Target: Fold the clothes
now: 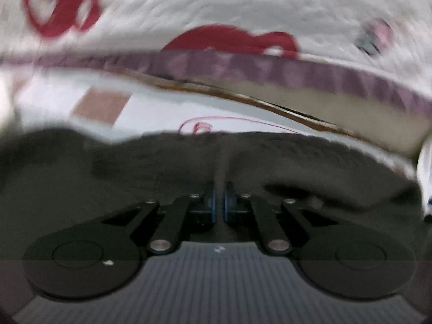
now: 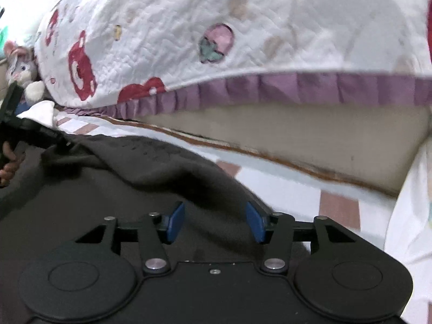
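While the left gripper (image 1: pixel 219 202) pinches a ridge of the dark garment (image 2: pixel 151 167) spread on the bedsheet (image 2: pixel 283 189), at six o'clock from the quilt (image 2: pixel 189 27), the right gripper (image 2: pixel 214 222) hovers unclenched and should grab the matching edge.

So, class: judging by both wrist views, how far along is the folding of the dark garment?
Early. Done: nothing visibly folded; the dark garment lies rumpled. In hand: the left hand-held gripper pinches it; the right hand-held gripper is open over it. Left: the folds.
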A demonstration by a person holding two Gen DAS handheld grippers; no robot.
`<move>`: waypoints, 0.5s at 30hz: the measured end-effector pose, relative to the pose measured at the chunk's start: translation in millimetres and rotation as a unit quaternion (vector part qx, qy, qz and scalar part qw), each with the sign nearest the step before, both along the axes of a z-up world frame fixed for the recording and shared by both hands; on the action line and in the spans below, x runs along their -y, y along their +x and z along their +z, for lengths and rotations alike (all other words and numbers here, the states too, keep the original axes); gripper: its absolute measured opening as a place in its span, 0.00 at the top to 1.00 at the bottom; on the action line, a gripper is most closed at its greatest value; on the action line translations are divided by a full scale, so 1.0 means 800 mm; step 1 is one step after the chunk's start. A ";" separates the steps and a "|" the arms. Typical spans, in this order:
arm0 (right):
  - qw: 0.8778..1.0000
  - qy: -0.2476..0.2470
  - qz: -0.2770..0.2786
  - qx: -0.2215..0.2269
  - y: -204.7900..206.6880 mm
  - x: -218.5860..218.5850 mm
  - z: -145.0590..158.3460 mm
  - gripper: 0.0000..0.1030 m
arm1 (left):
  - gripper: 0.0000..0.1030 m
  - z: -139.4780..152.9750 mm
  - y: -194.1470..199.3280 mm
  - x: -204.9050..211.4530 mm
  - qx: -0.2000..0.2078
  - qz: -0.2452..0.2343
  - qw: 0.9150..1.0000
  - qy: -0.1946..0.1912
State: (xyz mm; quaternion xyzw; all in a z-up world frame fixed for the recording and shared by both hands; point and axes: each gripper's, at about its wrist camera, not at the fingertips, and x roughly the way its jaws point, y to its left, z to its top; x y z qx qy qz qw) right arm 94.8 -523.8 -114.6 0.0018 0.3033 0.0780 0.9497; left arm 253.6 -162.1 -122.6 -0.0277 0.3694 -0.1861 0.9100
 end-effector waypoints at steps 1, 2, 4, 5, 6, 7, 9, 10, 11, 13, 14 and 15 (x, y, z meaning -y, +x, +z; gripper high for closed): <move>1.000 0.003 -0.006 -0.004 -0.001 0.004 -0.003 0.46 | 0.96 0.013 -0.009 0.003 0.025 -0.007 1.000 0.000; 1.000 0.008 -0.010 -0.005 -0.003 0.008 -0.005 0.46 | 0.96 0.025 -0.018 0.006 0.050 -0.015 0.999 -0.001; 1.000 0.016 -0.017 -0.005 -0.007 0.015 -0.007 0.46 | 0.96 0.061 -0.044 -0.009 0.101 -0.006 0.994 -0.051; 1.000 0.019 -0.021 -0.004 -0.009 0.019 -0.008 0.46 | 0.96 0.079 -0.058 -0.018 0.127 0.001 0.989 -0.081; 0.999 0.021 -0.023 -0.004 -0.012 0.022 -0.007 0.46 | 0.96 0.092 -0.076 -0.026 0.149 0.006 0.984 -0.095; 0.999 0.023 -0.025 -0.004 -0.015 0.024 -0.007 0.46 | 0.96 0.102 -0.095 -0.033 0.170 0.011 0.980 -0.102; 0.999 0.027 -0.027 -0.005 -0.021 0.029 -0.006 0.46 | 0.96 0.121 -0.134 -0.048 0.211 0.020 0.970 -0.115; 0.999 0.030 -0.025 -0.007 -0.025 0.031 -0.006 0.46 | 0.96 0.122 -0.150 -0.055 0.213 0.021 0.971 -0.106; 0.999 0.034 -0.023 -0.009 -0.029 0.034 -0.005 0.46 | 0.96 0.114 -0.160 -0.061 0.192 0.019 0.977 -0.090; 0.999 0.041 -0.018 -0.011 -0.036 0.038 -0.005 0.46 | 0.96 0.089 -0.173 -0.074 0.129 0.017 0.990 -0.060; 0.999 0.047 -0.014 -0.011 -0.039 0.041 -0.004 0.46 | 0.96 0.074 -0.178 -0.081 0.090 0.020 0.995 -0.045; 0.998 0.060 -0.010 -0.010 -0.041 0.044 -0.003 0.46 | 0.96 0.059 -0.184 -0.087 0.058 0.026 0.997 -0.032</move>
